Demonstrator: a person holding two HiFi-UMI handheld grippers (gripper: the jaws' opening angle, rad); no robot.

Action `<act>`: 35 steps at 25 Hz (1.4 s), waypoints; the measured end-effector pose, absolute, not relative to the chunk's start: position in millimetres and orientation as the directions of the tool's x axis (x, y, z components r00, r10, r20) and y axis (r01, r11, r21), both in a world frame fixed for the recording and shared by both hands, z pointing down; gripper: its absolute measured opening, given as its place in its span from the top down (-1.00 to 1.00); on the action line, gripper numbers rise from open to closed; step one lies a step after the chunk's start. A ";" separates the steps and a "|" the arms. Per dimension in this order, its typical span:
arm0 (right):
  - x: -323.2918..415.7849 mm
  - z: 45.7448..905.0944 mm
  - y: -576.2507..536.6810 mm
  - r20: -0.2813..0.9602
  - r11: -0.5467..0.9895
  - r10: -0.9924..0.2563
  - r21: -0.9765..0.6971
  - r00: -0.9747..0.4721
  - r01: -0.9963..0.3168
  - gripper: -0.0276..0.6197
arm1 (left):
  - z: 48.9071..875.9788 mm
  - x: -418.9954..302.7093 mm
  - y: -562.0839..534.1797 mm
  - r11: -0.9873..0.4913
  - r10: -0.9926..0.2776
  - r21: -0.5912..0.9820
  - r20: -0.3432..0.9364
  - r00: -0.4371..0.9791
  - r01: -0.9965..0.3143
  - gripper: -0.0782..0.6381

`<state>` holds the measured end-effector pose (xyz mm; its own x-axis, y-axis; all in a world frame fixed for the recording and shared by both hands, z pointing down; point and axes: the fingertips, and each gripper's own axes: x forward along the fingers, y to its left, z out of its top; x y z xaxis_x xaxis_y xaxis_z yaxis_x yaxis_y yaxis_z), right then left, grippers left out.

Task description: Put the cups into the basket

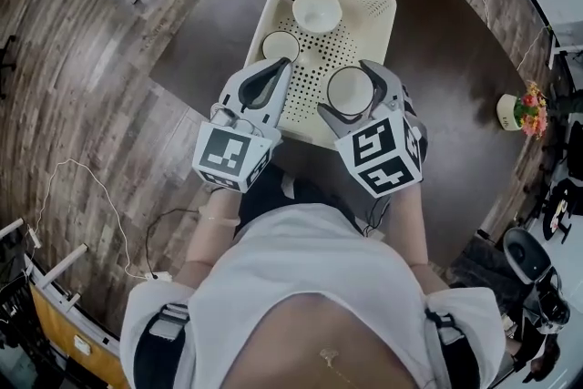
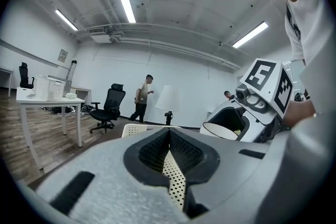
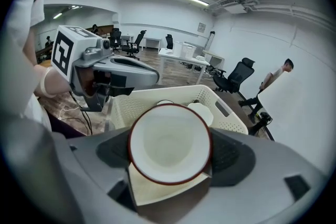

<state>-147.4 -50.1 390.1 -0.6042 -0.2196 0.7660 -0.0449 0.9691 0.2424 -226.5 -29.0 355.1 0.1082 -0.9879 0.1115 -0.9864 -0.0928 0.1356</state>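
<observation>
A dark round table (image 1: 455, 87) fills the upper frame of the head view, with a cream perforated basket (image 1: 381, 14) at upper centre. At centre right, the right gripper (image 1: 352, 94) pinches a white red-rimmed cup (image 3: 169, 143) over the basket's near right corner, not yet released. At centre left, the left gripper (image 1: 284, 66) has its jaws pressed together, empty. A wide cup (image 1: 317, 10) and a smaller cup (image 1: 280, 45) already sit inside. No other cup shows on the table, so this is likely the last.

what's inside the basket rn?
Two cups sit in the basket: a wide cup at the far end, a smaller cup nearer. The right tongs hold a third cup over the near part; they and the left tongs hide the floor there.
</observation>
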 end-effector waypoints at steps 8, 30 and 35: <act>-173.6 424.4 -43.7 0.791 0.980 -0.151 0.199 -0.593 0.016 -0.37 | 363.9 -258.4 -25.2 -0.033 -0.990 0.154 0.133 0.053 -0.988 0.75; -206.1 496.4 -19.3 0.843 0.981 -0.019 0.121 -0.537 0.154 -0.37 | 378.3 -289.3 -14.2 0.037 -0.988 0.210 0.157 -0.003 -0.977 0.75; -208.6 503.0 -18.4 0.852 0.979 -0.008 0.113 -0.524 0.169 -0.37 | 377.8 -287.9 -13.6 0.033 -0.988 0.207 0.157 0.000 -0.978 0.75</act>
<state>-208.6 -18.4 503.0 -0.5237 -0.0080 0.8518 0.1689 0.9791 0.1131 -287.9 -13.6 377.8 0.0001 -0.9875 0.1575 -0.9778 0.0328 0.2067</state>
